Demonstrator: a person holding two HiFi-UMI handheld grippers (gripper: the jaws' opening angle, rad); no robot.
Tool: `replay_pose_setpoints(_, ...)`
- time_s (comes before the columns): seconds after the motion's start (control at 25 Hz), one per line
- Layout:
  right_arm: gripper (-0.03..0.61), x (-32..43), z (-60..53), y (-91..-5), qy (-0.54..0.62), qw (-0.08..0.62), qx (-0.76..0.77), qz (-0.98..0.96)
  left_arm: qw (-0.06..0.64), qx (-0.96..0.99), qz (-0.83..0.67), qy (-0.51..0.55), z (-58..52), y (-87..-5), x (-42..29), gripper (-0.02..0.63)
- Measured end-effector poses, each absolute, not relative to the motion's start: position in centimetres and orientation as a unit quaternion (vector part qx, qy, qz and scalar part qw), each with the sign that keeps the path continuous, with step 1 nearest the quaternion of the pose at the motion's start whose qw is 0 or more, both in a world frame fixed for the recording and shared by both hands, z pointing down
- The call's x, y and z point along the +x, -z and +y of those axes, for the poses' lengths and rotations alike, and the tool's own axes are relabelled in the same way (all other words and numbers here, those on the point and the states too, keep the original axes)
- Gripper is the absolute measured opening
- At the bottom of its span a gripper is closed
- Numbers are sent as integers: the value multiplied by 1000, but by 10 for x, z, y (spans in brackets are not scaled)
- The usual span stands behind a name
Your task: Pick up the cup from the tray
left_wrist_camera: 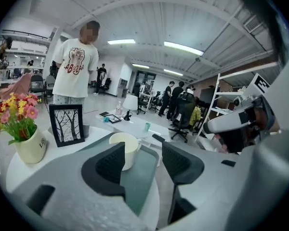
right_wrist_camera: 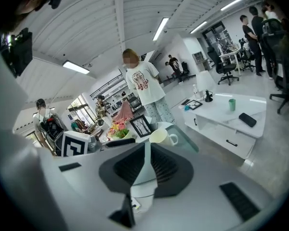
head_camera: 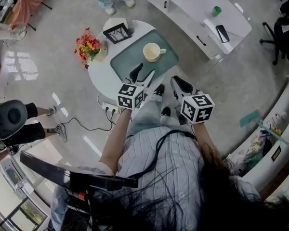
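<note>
A cream cup (head_camera: 153, 52) with its handle to the right stands upright on a green tray (head_camera: 127, 64) on a round white table (head_camera: 98, 76). My left gripper (head_camera: 143, 74) hovers over the tray's near edge, just short of the cup. Its jaws are open and nothing is between them. In the left gripper view the cup (left_wrist_camera: 131, 147) sits beyond the left gripper (left_wrist_camera: 143, 160), partly behind the left finger (left_wrist_camera: 108, 165). My right gripper (head_camera: 177, 82) is off the table's near right side with its jaws together, holding nothing. The right gripper view shows the cup (right_wrist_camera: 160, 136) past the right gripper (right_wrist_camera: 144, 147).
A vase of flowers (head_camera: 88, 46) and a framed picture (head_camera: 117, 32) stand at the table's far left. A person (left_wrist_camera: 77, 66) stands behind the table. A long white low table (head_camera: 197, 8) lies to the right, with office chairs (head_camera: 285, 32) beyond. Cables (head_camera: 82, 124) run on the floor.
</note>
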State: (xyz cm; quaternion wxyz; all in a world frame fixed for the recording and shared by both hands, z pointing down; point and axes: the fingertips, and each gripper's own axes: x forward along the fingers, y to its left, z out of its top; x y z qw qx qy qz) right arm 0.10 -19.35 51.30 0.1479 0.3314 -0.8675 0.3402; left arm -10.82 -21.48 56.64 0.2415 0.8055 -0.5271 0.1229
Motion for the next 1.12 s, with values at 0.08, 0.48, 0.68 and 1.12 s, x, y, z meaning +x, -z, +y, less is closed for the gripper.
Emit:
replay_pose_setpoints(0.08,54,-5,-204,-516,-339,156,329,-867,242,806,-525,-129,-228,-577,-115,241)
replay_pose_setpoints(0.48,55,-25,-236,-534,-345,197,317,-861,252,811,-506,-152,-274,-635,-124,384)
replay_pose_setpoints(0.68,54,-26,-245,-546,-350,219,314,-855,270,807,-500,-161,-285,-663,-121,428)
replay_pose_setpoints(1.12,54,-33,-257,-558,-346,247,305,-852,253,820,-486,-164,-310,-680,-110,437)
